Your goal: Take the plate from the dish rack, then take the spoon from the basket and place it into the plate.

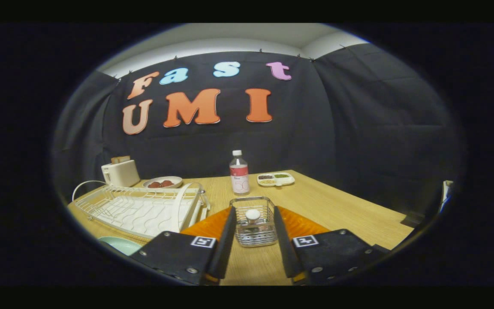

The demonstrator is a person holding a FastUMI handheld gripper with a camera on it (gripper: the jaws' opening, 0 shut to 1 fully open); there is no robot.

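Flanking a square wire basket (253,221) – round-ended spoon (253,214) inside – gripper (253,214) fingers spread apart, ungripped

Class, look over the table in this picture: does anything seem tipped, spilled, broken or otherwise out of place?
Nothing stands out. The bottle stands upright, the dish rack sits flat on the table, and the wire basket is upright between the open fingers of the hand-held gripper, the spoon standing in it. No spill shows.
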